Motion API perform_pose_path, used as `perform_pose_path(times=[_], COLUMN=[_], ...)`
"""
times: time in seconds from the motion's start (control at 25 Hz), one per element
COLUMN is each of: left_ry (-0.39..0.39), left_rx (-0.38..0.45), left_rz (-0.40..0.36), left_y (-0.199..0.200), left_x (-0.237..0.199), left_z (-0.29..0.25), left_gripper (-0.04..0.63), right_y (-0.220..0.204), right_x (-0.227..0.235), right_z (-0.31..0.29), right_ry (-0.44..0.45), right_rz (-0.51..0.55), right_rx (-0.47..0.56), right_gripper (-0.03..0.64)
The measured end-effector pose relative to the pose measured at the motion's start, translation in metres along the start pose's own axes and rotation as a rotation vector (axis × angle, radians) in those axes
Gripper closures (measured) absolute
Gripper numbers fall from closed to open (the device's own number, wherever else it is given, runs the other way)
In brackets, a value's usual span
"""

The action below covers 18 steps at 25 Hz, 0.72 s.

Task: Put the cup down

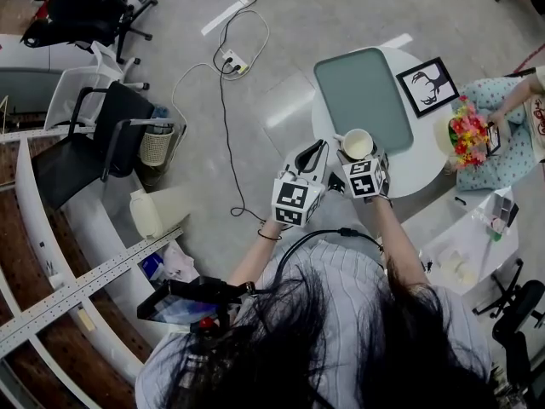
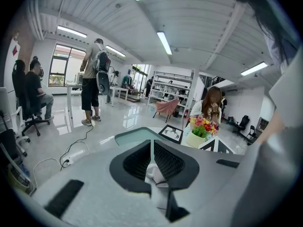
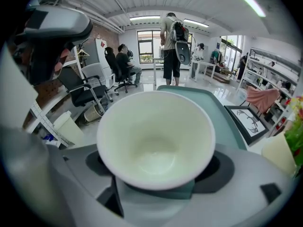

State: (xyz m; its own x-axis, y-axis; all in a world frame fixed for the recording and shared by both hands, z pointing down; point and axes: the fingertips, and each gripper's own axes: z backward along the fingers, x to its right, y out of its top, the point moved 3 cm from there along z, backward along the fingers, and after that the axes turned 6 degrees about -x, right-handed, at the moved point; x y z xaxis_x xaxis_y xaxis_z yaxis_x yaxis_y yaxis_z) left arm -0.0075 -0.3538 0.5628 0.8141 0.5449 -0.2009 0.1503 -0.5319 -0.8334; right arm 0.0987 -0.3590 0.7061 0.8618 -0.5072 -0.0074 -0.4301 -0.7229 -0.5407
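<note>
Head view: right gripper [image 1: 362, 164] has the white cup [image 1: 357, 144] at the round table's [image 1: 417, 173] near side, just off the teal tray [image 1: 362, 96], with left gripper [image 1: 317, 153] alongside. Left gripper view: jaws drawn together, only a slit. Right gripper view: jaws clamped on the cup, mouth facing camera.

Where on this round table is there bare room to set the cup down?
The teal tray is bare throughout, just beyond the cup in the right gripper. Bare tabletop lies between tray and flowers. The framed picture crowds the right rim.
</note>
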Motion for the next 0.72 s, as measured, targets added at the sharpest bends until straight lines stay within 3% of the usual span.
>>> perform_pose_path(times=[0.72], left_ry=[0.026], left_rx=[0.008], left_rz=[0.013], left_y=[-0.009], left_x=[-0.008], left_z=[0.018], left_gripper=[0.563], right_y=[-0.006], right_x=[0.002], right_z=[0.005], right_ry=[-0.01], right_rz=[-0.088], right_rx=[-0.029], right_gripper=[0.209])
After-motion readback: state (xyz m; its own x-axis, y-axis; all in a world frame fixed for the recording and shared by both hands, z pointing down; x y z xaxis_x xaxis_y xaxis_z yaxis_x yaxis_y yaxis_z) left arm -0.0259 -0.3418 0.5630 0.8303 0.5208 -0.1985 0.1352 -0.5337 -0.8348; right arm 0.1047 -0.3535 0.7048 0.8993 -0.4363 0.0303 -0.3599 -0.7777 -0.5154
